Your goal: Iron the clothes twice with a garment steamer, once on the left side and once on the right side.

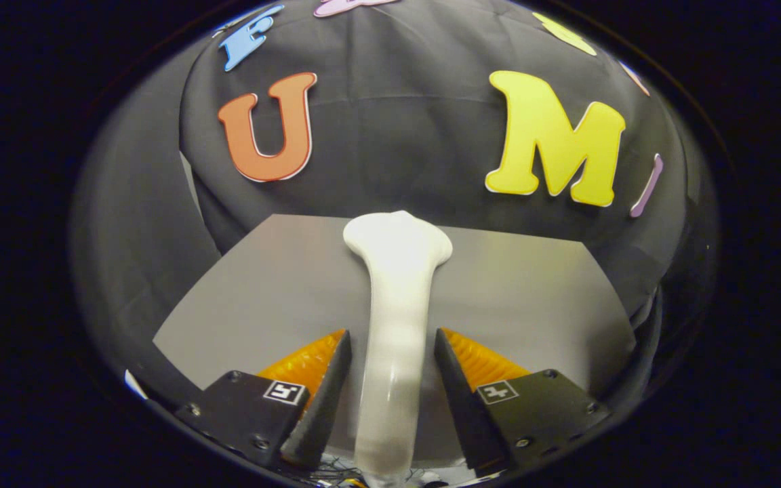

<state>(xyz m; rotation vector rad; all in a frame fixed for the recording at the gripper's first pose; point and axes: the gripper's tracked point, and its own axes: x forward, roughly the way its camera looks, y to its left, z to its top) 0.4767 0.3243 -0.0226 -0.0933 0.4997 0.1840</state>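
Note:
A white garment steamer (397, 271) lies lengthwise on the grey tabletop (262, 291), its slim handle running back between my fingers and its wider head pointing away, toward the booth wall. My gripper (392, 337) straddles the handle just behind the head. Its left finger (326, 386) stands a small gap off the handle. The right finger (455, 386) is very near the handle, and no firm press shows. The gripper is open around the handle. The handle's near end is blurred and partly hidden below the fingers.
The grey tabletop spreads to both sides of the steamer and ends at the black cloth wall (397, 135) a short way beyond the steamer's head. Black cloth also drapes down at the table's left and right edges.

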